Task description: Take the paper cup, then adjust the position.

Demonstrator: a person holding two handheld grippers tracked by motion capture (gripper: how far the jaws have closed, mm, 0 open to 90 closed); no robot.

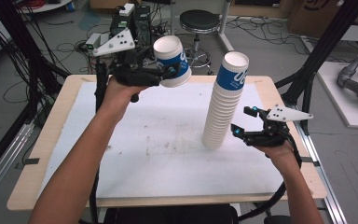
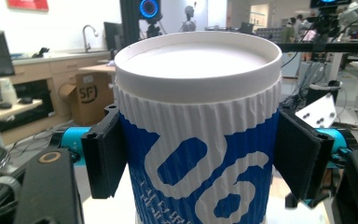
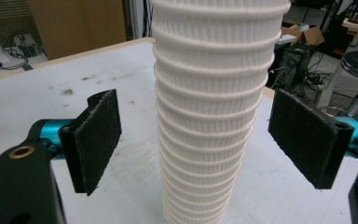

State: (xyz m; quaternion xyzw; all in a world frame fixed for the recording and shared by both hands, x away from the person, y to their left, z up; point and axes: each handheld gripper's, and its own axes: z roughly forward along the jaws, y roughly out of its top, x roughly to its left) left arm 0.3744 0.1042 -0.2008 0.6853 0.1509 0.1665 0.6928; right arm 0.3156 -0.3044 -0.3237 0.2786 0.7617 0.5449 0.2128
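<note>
A white ribbed paper cup (image 1: 171,59) with a blue printed band hangs above the table's far left, tilted. My left gripper (image 1: 172,71) is shut on it, and in the left gripper view both black pads (image 2: 106,156) press the cup (image 2: 200,140) at its sides. A tall leaning stack of the same cups (image 1: 224,105) stands on the white mat, right of centre. My right gripper (image 1: 242,120) is low beside the stack's base and open. In the right gripper view the stack (image 3: 212,116) rises between the pads (image 3: 95,140) with a gap on each side.
The white mat (image 1: 168,158) covers most of the wooden table (image 1: 46,144). A black stool (image 1: 199,21) and tangled cables and equipment sit on the floor beyond the far edge. A black frame post (image 1: 319,53) slants at the right.
</note>
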